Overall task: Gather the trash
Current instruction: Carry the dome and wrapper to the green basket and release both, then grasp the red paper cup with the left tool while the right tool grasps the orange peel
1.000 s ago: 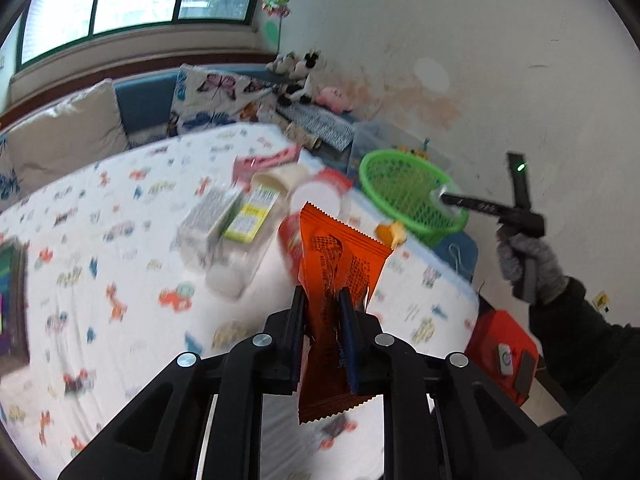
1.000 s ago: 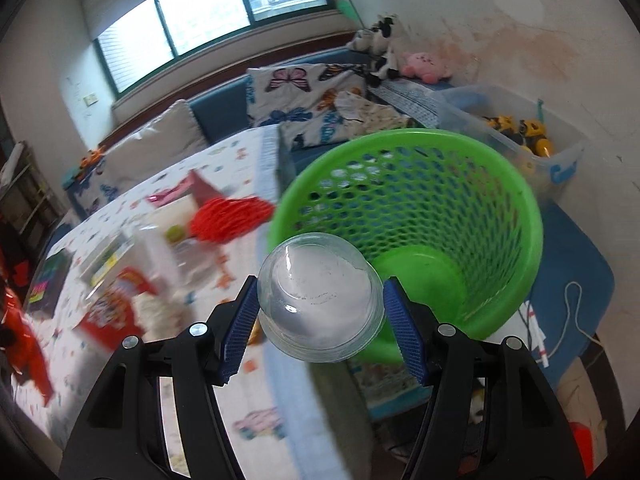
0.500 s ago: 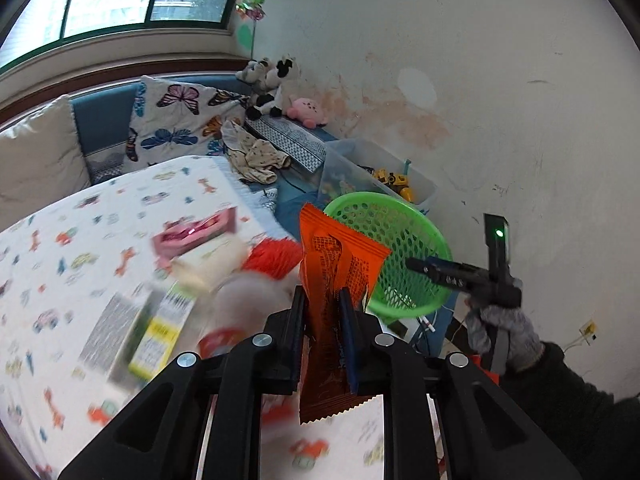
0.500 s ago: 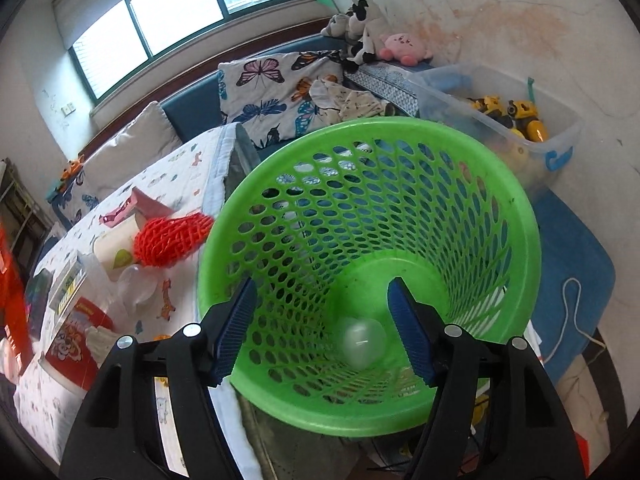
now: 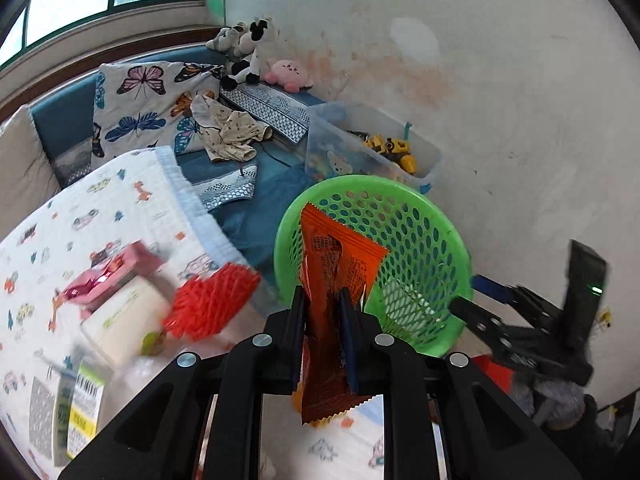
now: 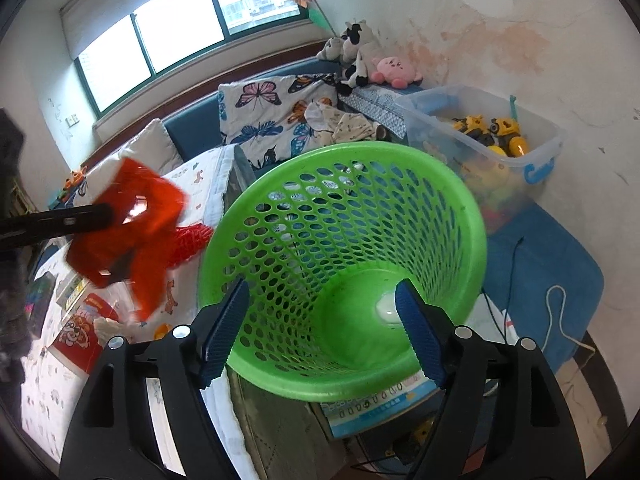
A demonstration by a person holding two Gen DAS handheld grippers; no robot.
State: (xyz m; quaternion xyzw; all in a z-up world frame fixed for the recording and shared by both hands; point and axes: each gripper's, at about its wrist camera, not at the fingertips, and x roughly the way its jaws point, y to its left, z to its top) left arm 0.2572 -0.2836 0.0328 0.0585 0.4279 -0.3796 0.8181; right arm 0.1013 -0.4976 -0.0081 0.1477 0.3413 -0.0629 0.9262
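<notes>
Left tool (image 5: 323,302) clamps the orange wrapper (image 5: 334,280) short of the green basket (image 5: 420,256), right tool (image 6: 322,318), its jaws just opened, stands empty over it; risk: early release drops the wrapper outside the rim, or tools collide.

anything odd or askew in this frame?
Nothing alarming. The left claw grips an orange wrapper beside the green basket, not yet over it. A clear ball lies at the basket's bottom. The right claw, empty, has just been opening.
</notes>
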